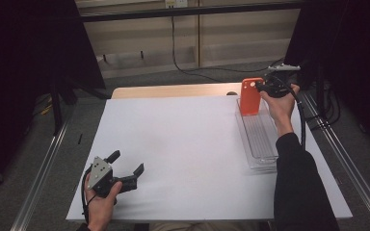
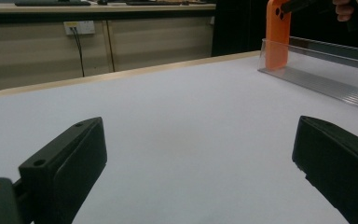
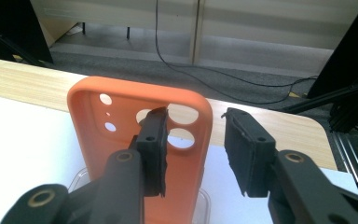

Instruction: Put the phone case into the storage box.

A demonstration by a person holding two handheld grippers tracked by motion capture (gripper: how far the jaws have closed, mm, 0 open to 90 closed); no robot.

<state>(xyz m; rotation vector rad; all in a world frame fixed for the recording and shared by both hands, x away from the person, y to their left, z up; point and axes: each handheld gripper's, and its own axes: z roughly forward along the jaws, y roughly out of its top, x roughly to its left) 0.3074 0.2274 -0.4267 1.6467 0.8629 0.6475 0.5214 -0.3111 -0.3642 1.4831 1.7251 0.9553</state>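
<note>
Far right, right tongs [image 1: 259,86] parted around upright orange phone case [image 1: 250,96], left tongs [image 1: 126,162] spread wide, low over table [image 1: 183,144].

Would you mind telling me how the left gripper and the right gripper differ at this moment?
The left gripper rests low at the near edge of the white table, while the right gripper is raised at the far end of the clear tray. The left gripper's jaws gape with nothing between them; the right gripper's jaws stand narrower, straddling the orange phone case edge. Both are hand-held with black jaws.
</note>
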